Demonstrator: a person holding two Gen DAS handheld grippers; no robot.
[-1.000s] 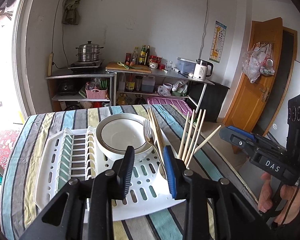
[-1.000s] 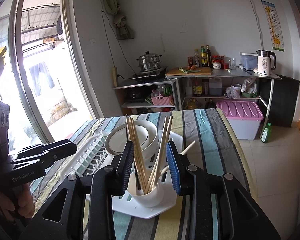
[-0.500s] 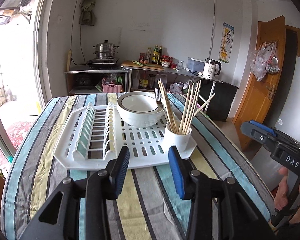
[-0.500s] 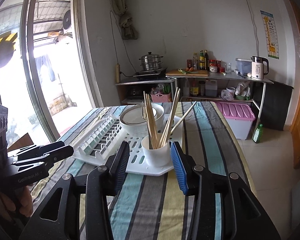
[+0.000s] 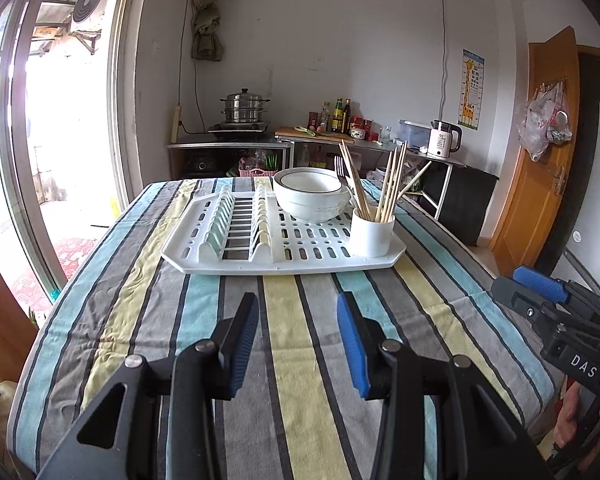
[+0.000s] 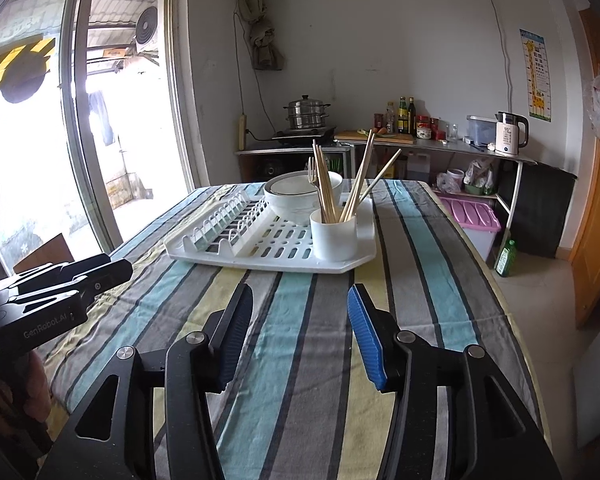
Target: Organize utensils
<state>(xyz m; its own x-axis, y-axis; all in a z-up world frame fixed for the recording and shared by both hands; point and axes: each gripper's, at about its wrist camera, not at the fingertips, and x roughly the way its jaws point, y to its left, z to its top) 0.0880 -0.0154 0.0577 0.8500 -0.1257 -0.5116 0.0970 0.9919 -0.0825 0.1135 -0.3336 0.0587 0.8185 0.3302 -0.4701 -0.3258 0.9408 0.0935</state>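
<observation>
While both tongs [image 5: 297, 320] [image 6: 300, 312] gape empty, a striped tablecloth [image 5: 292, 360] fronts kitchen shelves [image 5: 236, 156].

Daylight from tall glass sliding door [image 5: 52, 128], blown out white in both views. Room evenly bright; soft shadows under white plastic dish rack [image 6: 268, 240]. Strong fisheye bending, dark vignette at corners. Focus sharp.

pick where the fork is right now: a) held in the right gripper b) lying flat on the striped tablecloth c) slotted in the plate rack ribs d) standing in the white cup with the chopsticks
d: the fork stands tines up in the white cup among the chopsticks on the dish rack, while the left gripper and the right gripper are both open and hold nothing.
</observation>
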